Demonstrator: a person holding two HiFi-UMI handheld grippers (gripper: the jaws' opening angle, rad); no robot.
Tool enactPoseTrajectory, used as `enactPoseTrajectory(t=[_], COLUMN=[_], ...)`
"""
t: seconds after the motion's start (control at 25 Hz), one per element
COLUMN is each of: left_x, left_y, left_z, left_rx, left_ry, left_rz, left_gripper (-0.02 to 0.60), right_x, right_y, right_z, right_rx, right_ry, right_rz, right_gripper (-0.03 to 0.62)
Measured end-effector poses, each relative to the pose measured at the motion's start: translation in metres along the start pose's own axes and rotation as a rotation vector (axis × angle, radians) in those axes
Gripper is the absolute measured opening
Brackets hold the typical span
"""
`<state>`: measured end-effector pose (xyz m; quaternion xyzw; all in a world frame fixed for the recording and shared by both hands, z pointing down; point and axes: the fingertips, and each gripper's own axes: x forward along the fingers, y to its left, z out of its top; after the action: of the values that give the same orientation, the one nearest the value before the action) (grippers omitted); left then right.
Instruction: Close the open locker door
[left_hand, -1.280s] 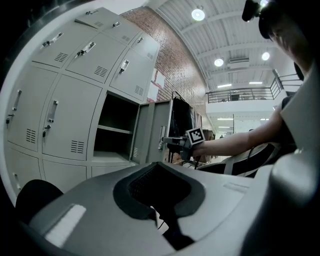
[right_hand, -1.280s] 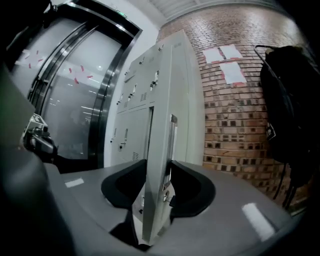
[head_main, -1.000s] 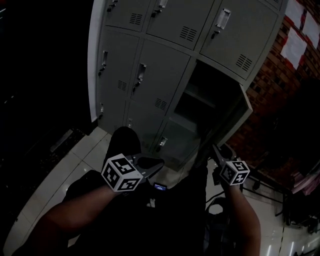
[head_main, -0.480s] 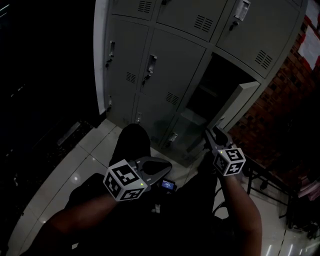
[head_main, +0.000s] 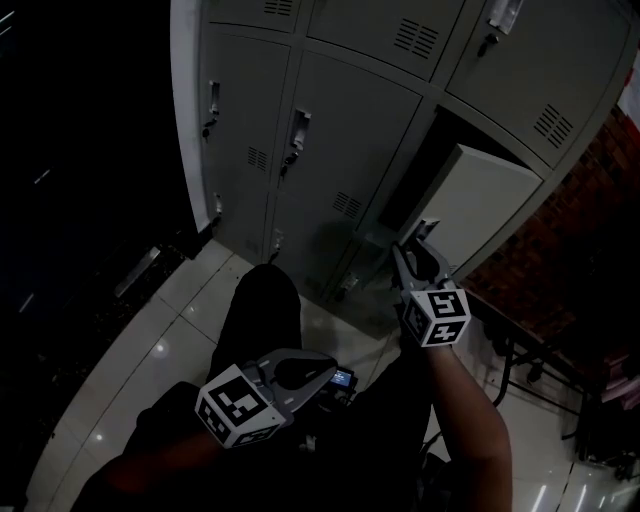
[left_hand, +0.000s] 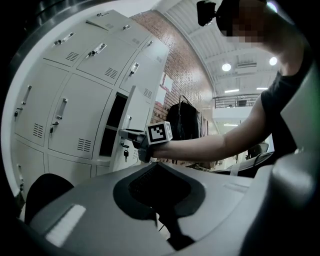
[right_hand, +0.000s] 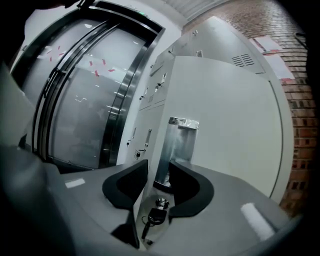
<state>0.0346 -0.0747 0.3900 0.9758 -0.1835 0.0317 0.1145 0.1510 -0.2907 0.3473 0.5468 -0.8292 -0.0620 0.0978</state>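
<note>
A bank of grey lockers stands ahead, and one locker door on its right side is swung most of the way over its dark compartment. My right gripper is at that door's free edge. In the right gripper view the door runs between the jaws of my right gripper. Those jaws have just been closing and sit against the edge beside the chrome handle, above a hanging key. My left gripper hangs low over my legs, shut and empty.
A brick wall runs right of the lockers. Pale floor tiles lie in front, with my dark trouser leg over them. Cables and a dark frame sit at lower right. Glass doors stand left of the lockers.
The right gripper has moved left with the door's edge, and the door has swung from wide open to nearly over its opening. The left gripper has stayed low.
</note>
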Motion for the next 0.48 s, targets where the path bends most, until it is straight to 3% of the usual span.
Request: enactPoseTrajectory(t=[0.2,0.48], left_x=[0.009,0.016], left_y=[0.006,0.019], left_z=[0.003,0.004], left_rx=[0.005,0.072], left_ry=[0.020,0.075], left_rz=[0.009,0.040], left_gripper=[0.012,0.012], right_x=[0.035,0.076], right_y=[-0.010,-0.034], right_z=[0.004,0.002], right_rx=[-0.033,0.012], right_ry=[-0.008,-0.037], right_rz=[0.017,0.000], right_gripper=[0.123,0.103])
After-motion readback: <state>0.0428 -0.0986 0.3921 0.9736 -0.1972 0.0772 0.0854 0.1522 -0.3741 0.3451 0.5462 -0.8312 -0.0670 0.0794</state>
